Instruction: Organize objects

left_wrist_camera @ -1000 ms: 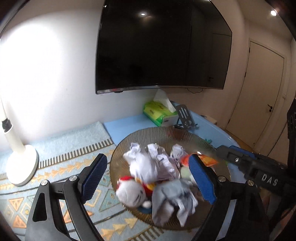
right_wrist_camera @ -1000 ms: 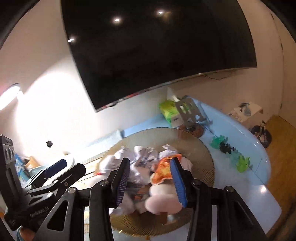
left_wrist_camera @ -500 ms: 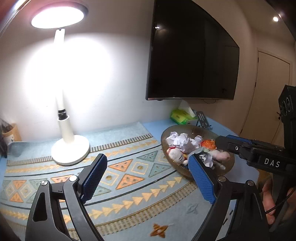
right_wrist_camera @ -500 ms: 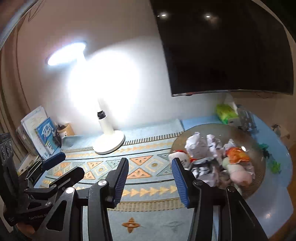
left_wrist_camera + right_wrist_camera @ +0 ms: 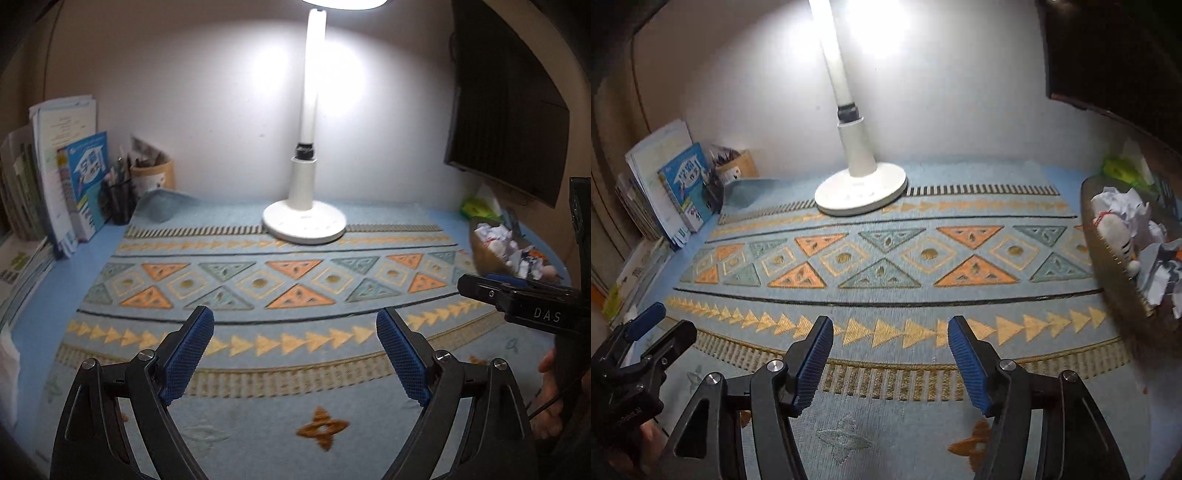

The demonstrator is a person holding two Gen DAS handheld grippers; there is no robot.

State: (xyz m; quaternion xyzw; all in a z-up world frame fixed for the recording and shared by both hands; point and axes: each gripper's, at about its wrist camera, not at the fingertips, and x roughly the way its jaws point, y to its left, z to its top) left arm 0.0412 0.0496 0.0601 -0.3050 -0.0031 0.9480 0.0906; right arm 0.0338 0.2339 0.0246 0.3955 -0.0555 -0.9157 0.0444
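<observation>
A brown woven basket [image 5: 1115, 280] at the right end of the table holds crumpled paper [image 5: 1123, 203], a white plush toy [image 5: 1115, 236] and other small things; it shows smaller in the left wrist view [image 5: 484, 254]. My left gripper [image 5: 293, 350] is open and empty above the patterned mat [image 5: 280, 280]. My right gripper [image 5: 888, 358] is open and empty above the same mat [image 5: 886, 258], left of the basket. Each gripper shows in the other's view: the right one [image 5: 517, 295], the left one [image 5: 646, 339].
A white desk lamp [image 5: 304, 221], lit, stands at the mat's back edge. Books and folders [image 5: 55, 184] and a pen cup [image 5: 118, 199] stand at the back left. A green tissue box [image 5: 480, 206] sits behind the basket, under a wall TV [image 5: 506, 122].
Both grippers have pulled back from over the basket and swung left, now facing the lamp and mat. The right gripper's jaws have opened wider.
</observation>
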